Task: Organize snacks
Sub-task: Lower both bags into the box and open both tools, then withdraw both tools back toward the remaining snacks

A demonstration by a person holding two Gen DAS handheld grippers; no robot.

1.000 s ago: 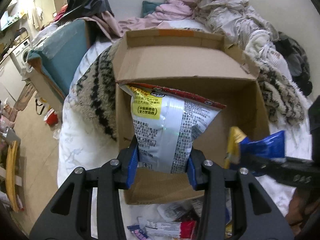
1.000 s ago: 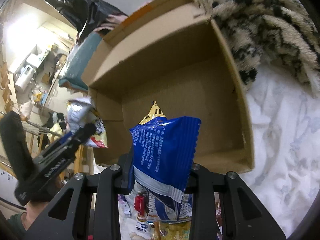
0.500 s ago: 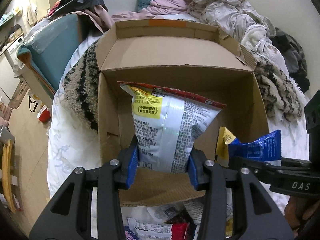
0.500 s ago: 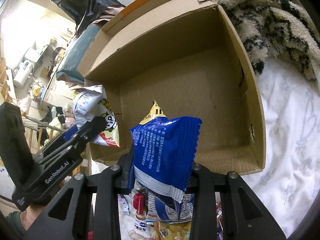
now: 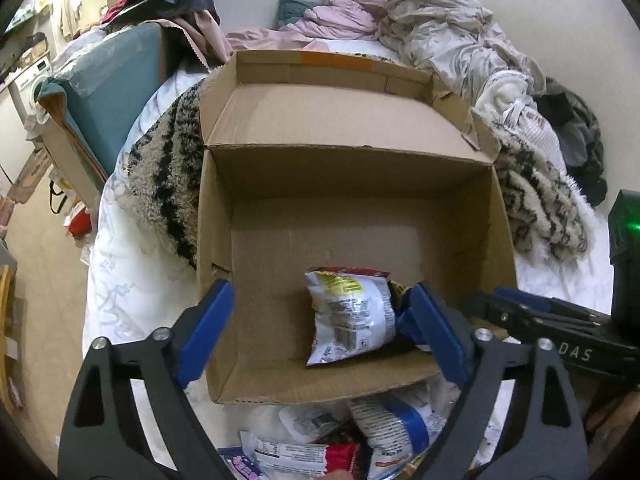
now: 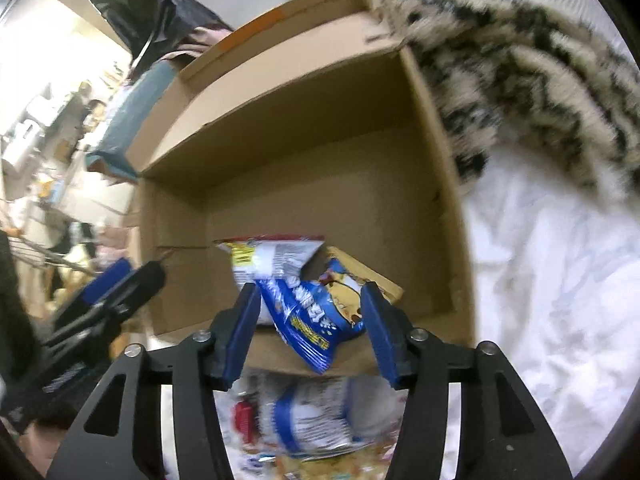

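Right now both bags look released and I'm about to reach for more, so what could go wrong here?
The blue bag lies against the cardboard box's near wall, between the right gripper's just-opened jaws; pulling back could snag it out. The silver bag lies beside the left gripper's right pad. The box sits on soft bedding and might shift if bumped.

Silver snack bag (image 5: 352, 316) and blue snack bag (image 6: 316, 316), lying inside open cardboard box (image 5: 460, 224)

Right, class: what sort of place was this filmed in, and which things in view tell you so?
Most likely a lived-in bedroom. The cardboard box sits on a white bedsheet, crumpled clothes are heaped by the wall, and a shaggy patterned blanket lies alongside.
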